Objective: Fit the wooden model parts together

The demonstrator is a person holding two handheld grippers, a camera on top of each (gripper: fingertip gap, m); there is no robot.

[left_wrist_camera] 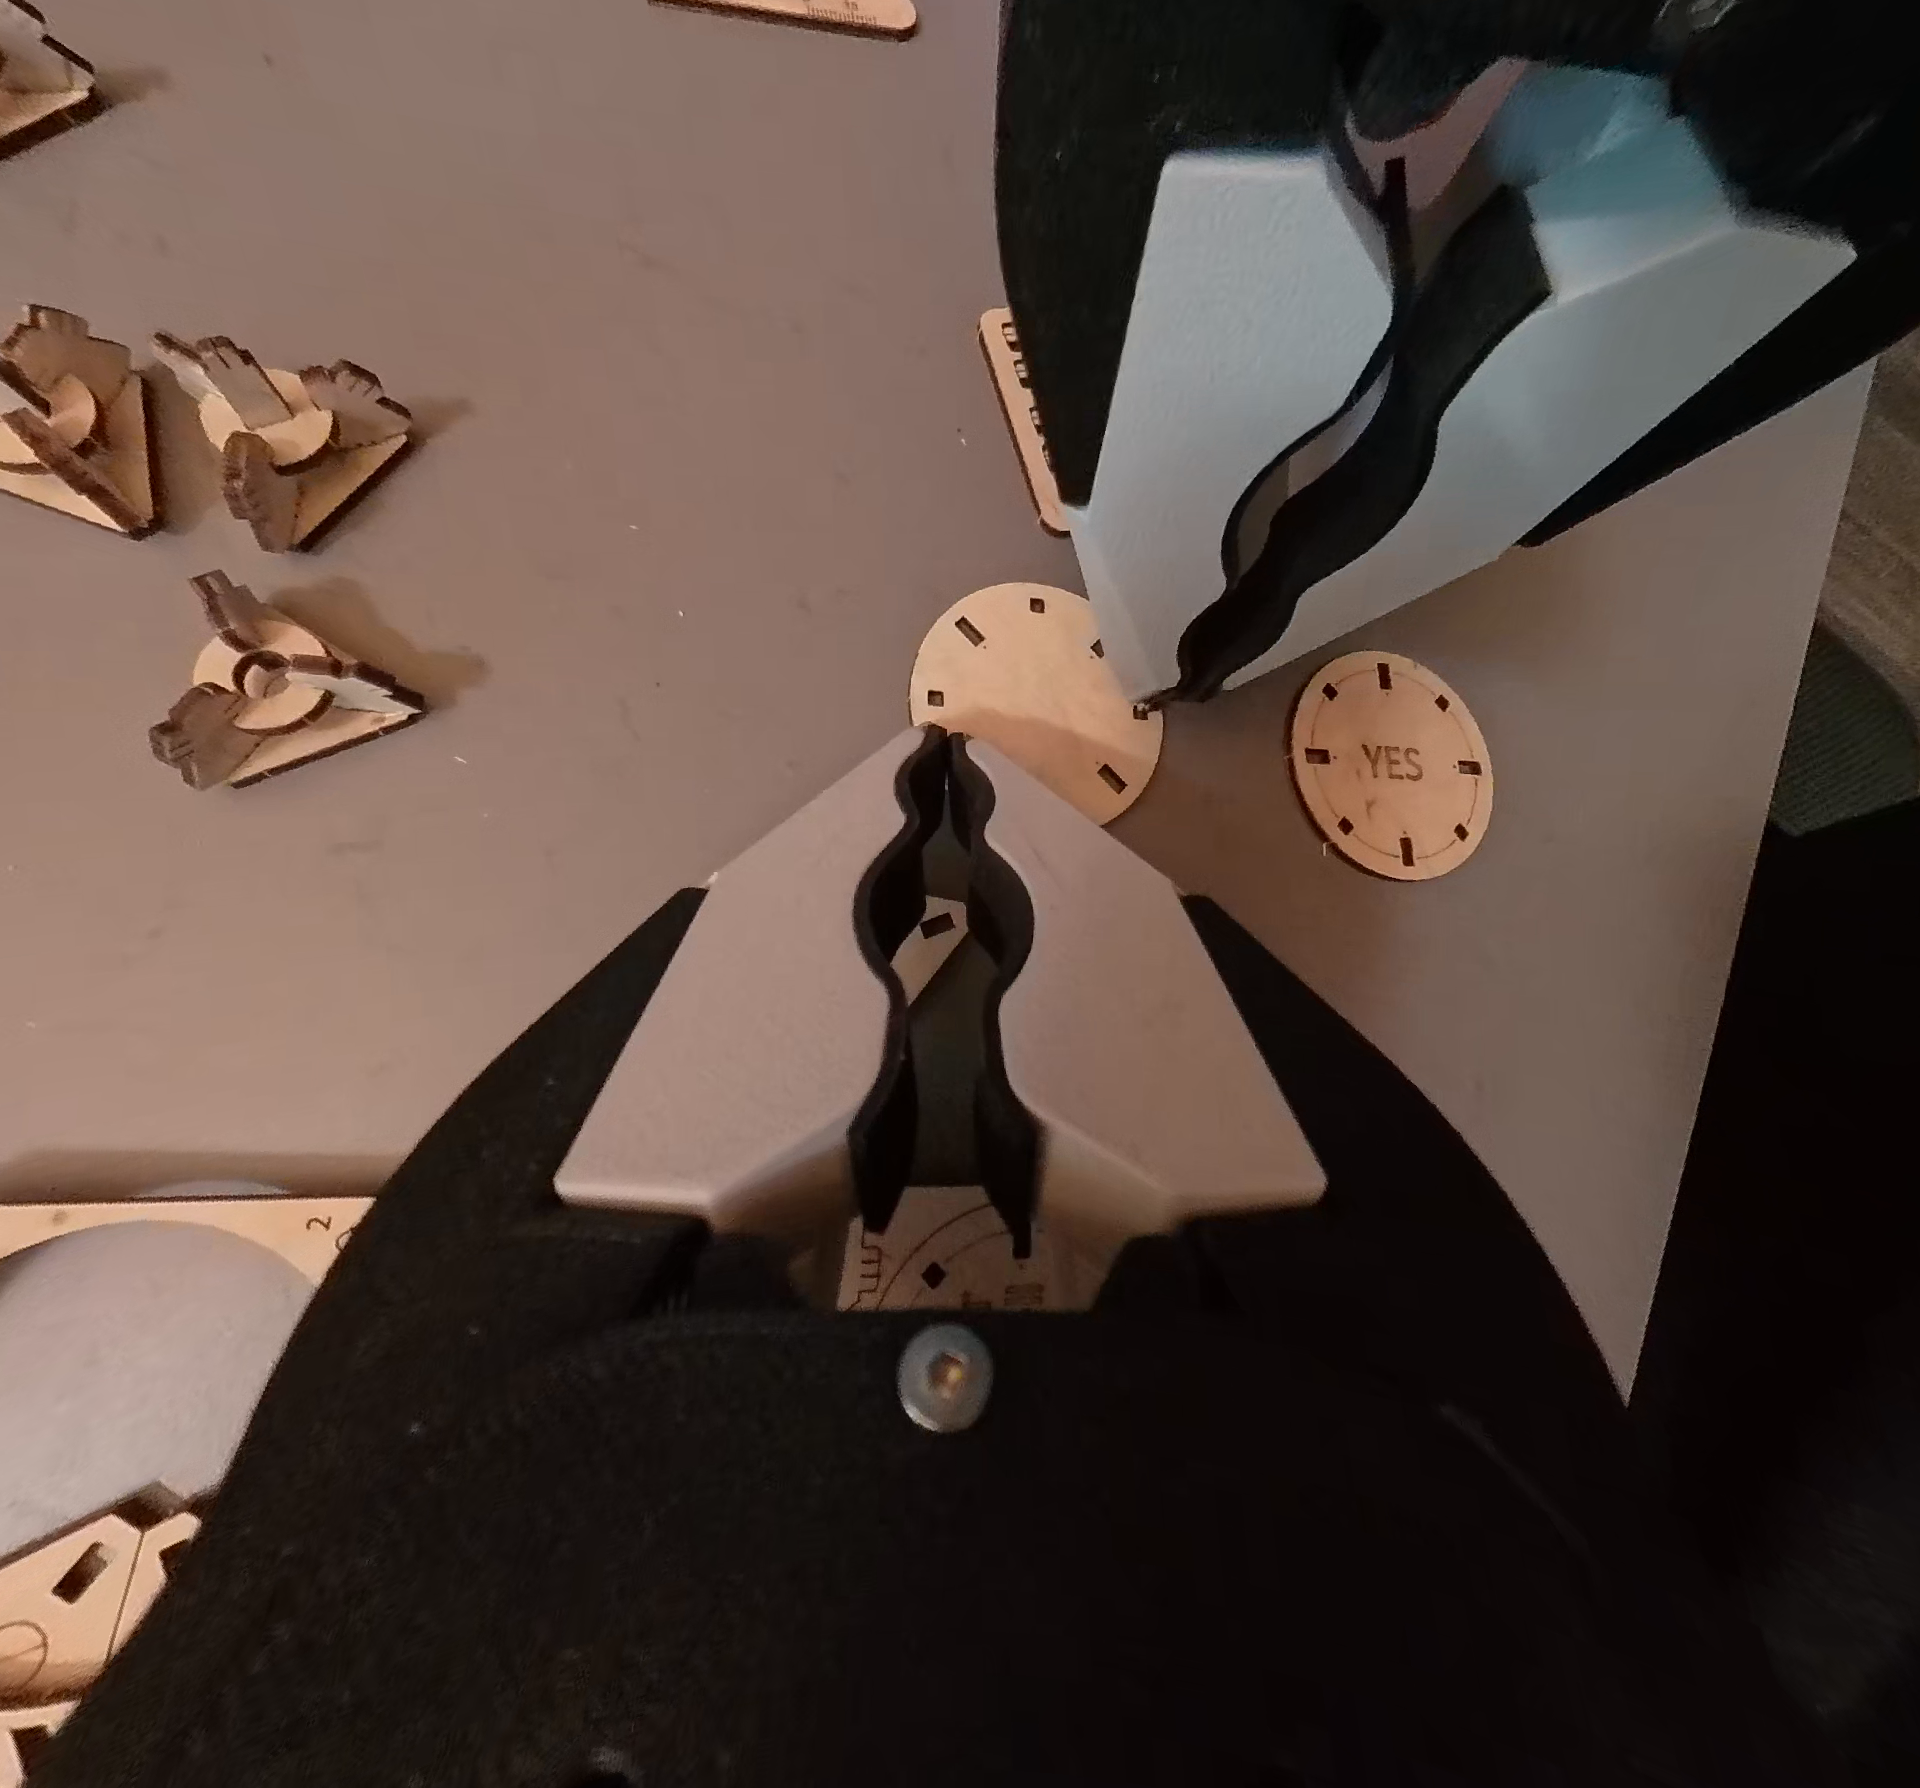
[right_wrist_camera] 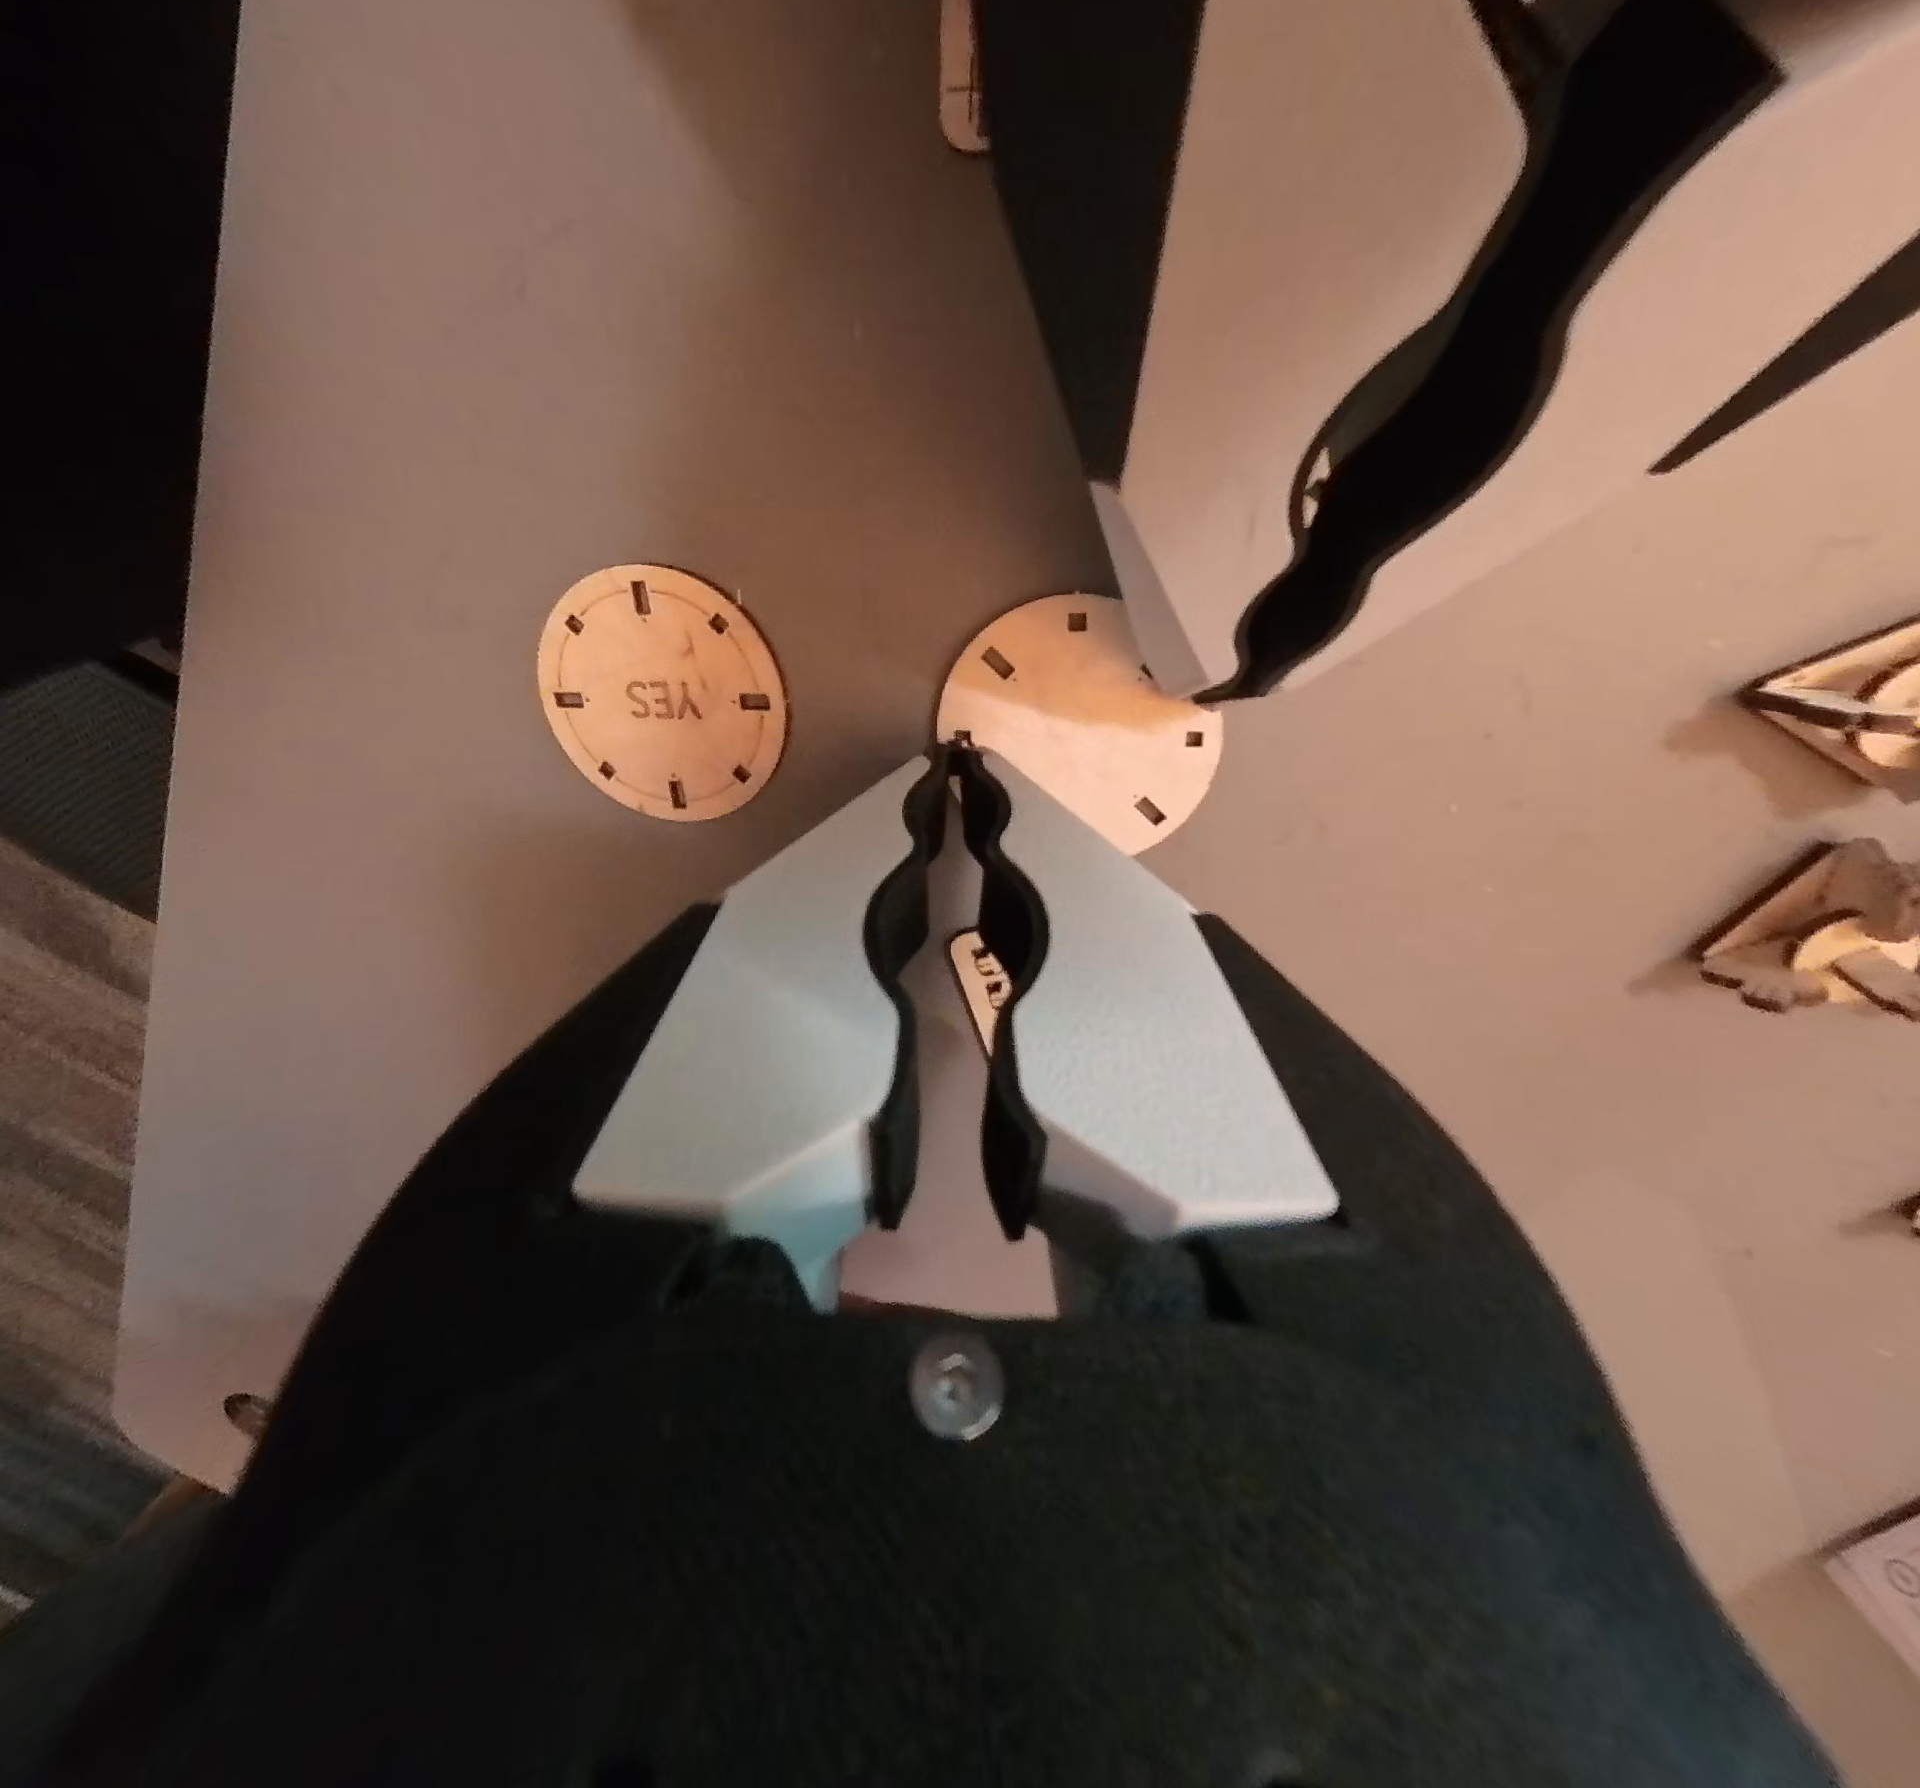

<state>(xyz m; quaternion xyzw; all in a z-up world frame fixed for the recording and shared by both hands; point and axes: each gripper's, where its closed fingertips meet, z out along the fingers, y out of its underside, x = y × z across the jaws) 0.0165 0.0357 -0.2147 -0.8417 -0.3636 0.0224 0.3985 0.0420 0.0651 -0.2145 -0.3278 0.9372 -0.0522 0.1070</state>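
- My left gripper (left_wrist_camera: 948,732) is closed, tips on the plain disc's (left_wrist_camera: 1029,689) rim at frame centre.
- My right gripper (right_wrist_camera: 961,722) is closed too, tips at the same disc's opposite edge.
- Lettered disc (left_wrist_camera: 1390,764) lies right of it.

Both views are dim and warm-toned, the matte grey tabletop (left_wrist_camera: 582,304) reading brownish with no glare. Shadows are soft: the assembled light-brown laser-cut wooden pieces (left_wrist_camera: 301,429) at nine o'clock in the left wrist view cast blurred shadows toward three o'clock. A diagonal shadow edge crosses the plain round slotted wooden disc (right_wrist_camera: 1081,699). Wide-angle distortion bends the table edges at four o'clock. The near black gripper bodies at six o'clock are soft-focused, and fine grain shows throughout.
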